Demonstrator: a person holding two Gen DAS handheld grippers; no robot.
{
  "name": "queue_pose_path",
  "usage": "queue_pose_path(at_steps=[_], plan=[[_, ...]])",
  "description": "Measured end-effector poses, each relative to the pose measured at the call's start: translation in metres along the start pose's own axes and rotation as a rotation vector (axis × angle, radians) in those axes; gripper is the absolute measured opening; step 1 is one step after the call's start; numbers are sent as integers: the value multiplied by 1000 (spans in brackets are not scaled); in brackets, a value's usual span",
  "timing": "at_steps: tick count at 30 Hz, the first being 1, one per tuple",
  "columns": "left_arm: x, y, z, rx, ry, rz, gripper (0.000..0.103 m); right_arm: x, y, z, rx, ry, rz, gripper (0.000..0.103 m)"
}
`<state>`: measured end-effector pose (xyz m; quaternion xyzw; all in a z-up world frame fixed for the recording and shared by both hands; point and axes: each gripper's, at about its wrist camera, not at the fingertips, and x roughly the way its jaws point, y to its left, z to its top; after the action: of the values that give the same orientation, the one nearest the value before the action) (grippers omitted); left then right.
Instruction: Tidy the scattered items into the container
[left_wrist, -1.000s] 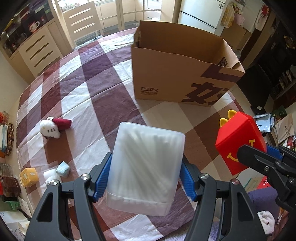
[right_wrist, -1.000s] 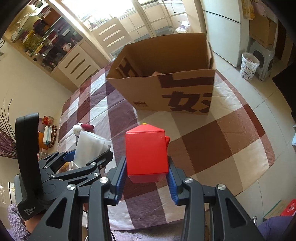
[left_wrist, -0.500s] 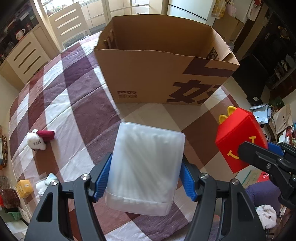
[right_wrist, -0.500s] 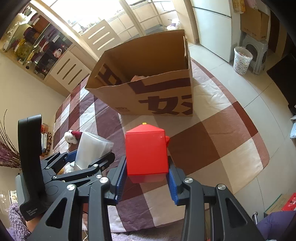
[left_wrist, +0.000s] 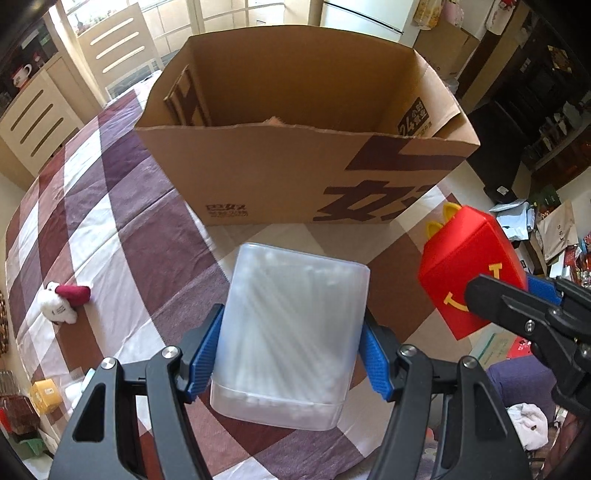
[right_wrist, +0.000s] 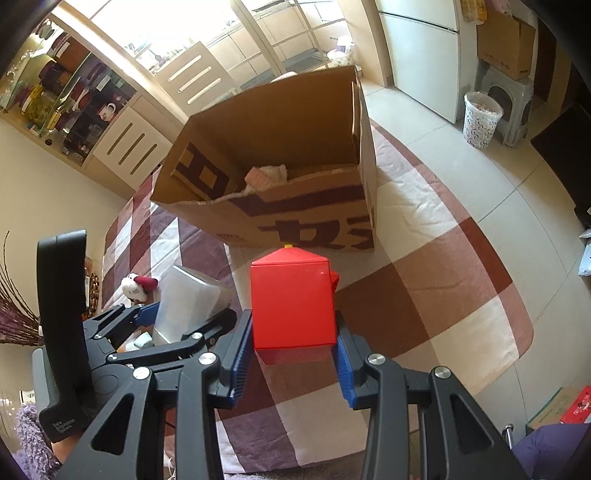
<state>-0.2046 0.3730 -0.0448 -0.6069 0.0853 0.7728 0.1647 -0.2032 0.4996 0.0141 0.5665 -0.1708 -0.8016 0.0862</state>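
Observation:
My left gripper (left_wrist: 290, 354) is shut on a translucent plastic box of cotton swabs (left_wrist: 291, 328) and holds it above the table, just short of the open cardboard box (left_wrist: 295, 177). My right gripper (right_wrist: 291, 354) is shut on a red toy box with a yellow smile (right_wrist: 291, 306), also in the left wrist view (left_wrist: 469, 273), to the right of the swab box. The cardboard box (right_wrist: 295, 206) holds a pinkish-white item (right_wrist: 266, 173). A small white plush with a red hat (left_wrist: 61, 301) lies on the table at the left.
The table has a purple, brown and white checked cloth (left_wrist: 110, 206). A yellow small box (left_wrist: 44, 395) lies at the left table edge. A white chair (left_wrist: 118, 51) and cabinets stand behind the table. A patterned bin (right_wrist: 480, 118) stands on the floor at the right.
Both grippers have moved forward toward the cardboard box with their items; the box looms larger and its inside now shows. Both grips are unchanged.

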Motion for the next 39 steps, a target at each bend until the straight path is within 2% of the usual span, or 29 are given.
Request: queue_pose_path(at_steps=[18,23,29,39], plan=[[-56,13,72,-22,-108,-82,68,-36,24,70,-73,-130,52,40],[-65,13,98,-20,-142,-53,68,-35,27,93,-88,-151,43,40],[-56,17,132,-24,-142,-41,69,-25,24,122,-88,-167,9,40],[-7,25,167,-35,-74,-50,69,16,20,141,-109,-119,-54,40]])
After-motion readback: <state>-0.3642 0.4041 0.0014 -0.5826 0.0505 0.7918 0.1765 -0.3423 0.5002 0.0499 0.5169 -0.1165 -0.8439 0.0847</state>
